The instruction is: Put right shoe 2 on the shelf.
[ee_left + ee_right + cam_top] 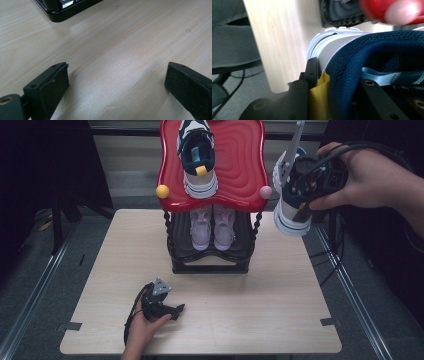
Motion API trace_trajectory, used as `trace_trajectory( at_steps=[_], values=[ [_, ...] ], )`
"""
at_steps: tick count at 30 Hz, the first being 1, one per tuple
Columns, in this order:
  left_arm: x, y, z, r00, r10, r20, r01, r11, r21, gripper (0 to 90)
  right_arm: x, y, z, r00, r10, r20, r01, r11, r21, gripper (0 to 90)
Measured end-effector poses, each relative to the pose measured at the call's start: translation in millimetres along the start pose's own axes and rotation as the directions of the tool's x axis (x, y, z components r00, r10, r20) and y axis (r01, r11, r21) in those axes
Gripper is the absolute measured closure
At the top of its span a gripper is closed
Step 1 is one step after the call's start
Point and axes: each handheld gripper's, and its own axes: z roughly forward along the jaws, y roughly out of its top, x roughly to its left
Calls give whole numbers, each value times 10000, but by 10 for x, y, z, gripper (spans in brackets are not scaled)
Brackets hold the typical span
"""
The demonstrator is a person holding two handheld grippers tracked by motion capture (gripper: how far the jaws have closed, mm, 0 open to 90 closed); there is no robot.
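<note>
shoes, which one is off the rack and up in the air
The navy and white sneaker clamped at its heel in the right gripper, right of the rack. Its mate sits on the red top shelf; the pink pair sits on the lower shelf.

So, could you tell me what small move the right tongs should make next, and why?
Probably carry the navy-and-white sneaker leftward over the red top shelf. The right tongs grip its heel beside the shelf's right edge, and the matching sneaker already sits there with free space to its right.
</note>
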Motion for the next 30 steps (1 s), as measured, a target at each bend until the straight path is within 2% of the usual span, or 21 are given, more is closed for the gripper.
trace_trajectory(
  at_steps=[7,13,18,28,30],
  values=[
    [2,0,0,10000,20,2,-20,10000,11,49,-107,175,-199,9960,-182,880,192,9998,-98,710],
    [2,1,0,10000,18,3,-18,10000,13,48,-209,369,-291,9913,-393,1260,423,9989,-212,710],
    [1,0,0,10000,13,-3,-13,10000,12,47,-267,537,-274,9895,-556,1333,607,9976,-339,710],
    [0,-1,-1,10000,5,11,-5,10000,21,47,-377,781,-84,9804,-1044,1674,1111,9933,-315,710],
    [0,0,-1,10000,3,10,-3,10000,21,48,-410,820,-46,9787,-1096,1737,1194,9917,-475,710]
  ],
)
